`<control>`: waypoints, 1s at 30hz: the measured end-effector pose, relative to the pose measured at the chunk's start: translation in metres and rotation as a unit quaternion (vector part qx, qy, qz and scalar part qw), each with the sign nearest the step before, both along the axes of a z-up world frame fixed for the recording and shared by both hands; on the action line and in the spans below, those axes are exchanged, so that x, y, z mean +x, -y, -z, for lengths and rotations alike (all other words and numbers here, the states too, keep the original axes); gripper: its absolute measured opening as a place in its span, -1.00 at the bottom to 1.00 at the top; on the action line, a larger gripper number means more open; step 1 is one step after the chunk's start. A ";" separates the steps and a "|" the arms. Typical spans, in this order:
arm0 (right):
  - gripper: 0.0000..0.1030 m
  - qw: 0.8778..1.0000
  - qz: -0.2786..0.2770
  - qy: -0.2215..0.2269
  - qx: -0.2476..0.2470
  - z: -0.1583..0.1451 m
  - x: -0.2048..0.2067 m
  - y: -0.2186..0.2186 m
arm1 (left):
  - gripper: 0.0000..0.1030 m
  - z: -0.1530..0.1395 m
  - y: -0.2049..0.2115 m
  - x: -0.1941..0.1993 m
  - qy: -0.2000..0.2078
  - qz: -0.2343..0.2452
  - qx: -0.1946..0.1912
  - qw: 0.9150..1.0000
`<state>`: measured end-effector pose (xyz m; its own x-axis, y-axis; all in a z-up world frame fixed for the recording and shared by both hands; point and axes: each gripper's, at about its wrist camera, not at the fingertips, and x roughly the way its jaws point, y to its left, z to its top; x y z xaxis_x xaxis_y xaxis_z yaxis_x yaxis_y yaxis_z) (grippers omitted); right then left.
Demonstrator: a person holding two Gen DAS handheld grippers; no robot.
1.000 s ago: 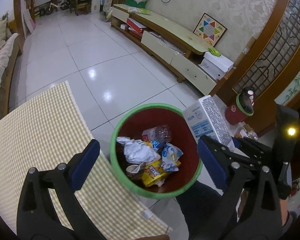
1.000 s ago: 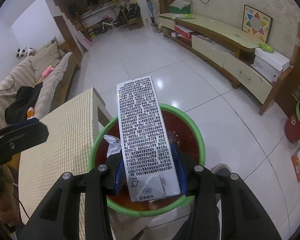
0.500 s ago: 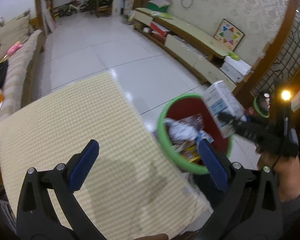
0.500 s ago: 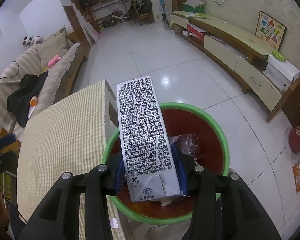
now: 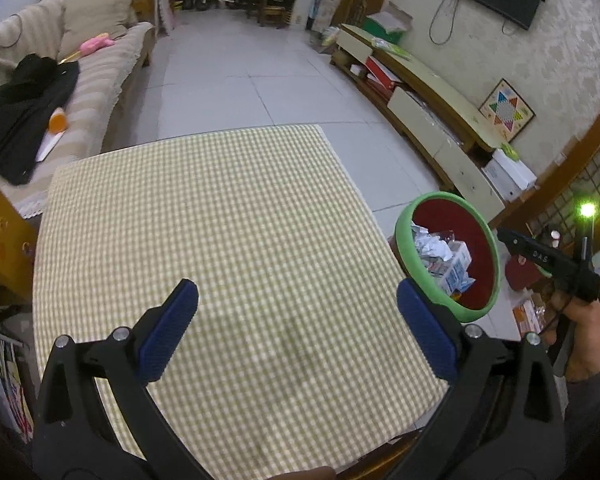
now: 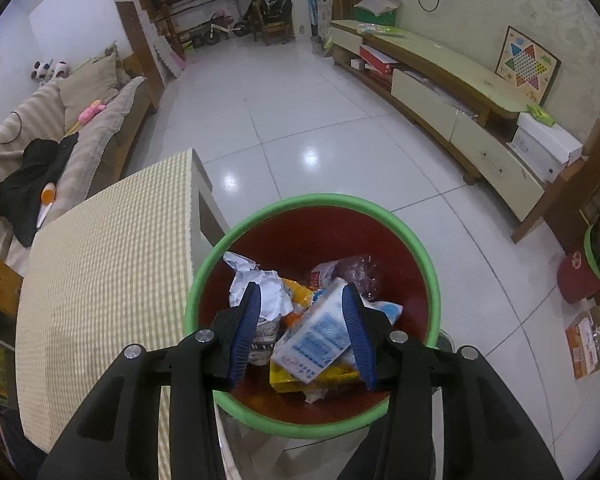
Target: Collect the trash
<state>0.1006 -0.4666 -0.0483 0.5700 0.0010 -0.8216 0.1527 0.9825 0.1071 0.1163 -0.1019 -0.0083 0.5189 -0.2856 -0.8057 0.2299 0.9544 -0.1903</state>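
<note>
A red bin with a green rim stands on the floor beside the table; it also shows in the left wrist view. A white and blue carton lies inside it on crumpled paper, wrappers and a plastic bottle. My right gripper is open and empty, just above the bin's contents. My left gripper is open and empty over the checked tablecloth, left of the bin.
A sofa with dark clothes stands behind the table. A long low cabinet runs along the right wall. A second small bin and a cardboard box sit on the tiled floor at right.
My right gripper has opened and the carton has dropped into the bin. My left gripper has swung left from the bin to over the table.
</note>
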 end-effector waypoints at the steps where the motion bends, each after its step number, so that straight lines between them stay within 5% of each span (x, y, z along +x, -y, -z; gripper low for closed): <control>1: -0.20 1.000 -0.002 0.002 -0.002 -0.003 -0.002 -0.002 | 0.89 -0.002 -0.002 -0.002 0.002 -0.003 -0.004 1.000; 6: -0.12 1.000 -0.010 0.015 -0.005 -0.017 -0.009 -0.017 | 0.89 -0.012 -0.009 -0.014 0.015 -0.009 -0.007 1.000; 11: 0.46 0.999 -0.023 0.045 -0.010 -0.040 -0.020 -0.043 | 0.89 -0.024 -0.027 -0.030 0.044 -0.025 0.002 0.999; 17: 0.83 0.996 -0.045 0.072 -0.011 -0.062 -0.031 -0.085 | 0.89 -0.037 -0.041 -0.050 0.080 -0.040 0.025 0.996; 30: 0.86 0.984 -0.105 0.141 -0.030 -0.101 -0.064 -0.200 | 0.90 -0.052 -0.083 -0.092 0.142 -0.114 0.056 0.982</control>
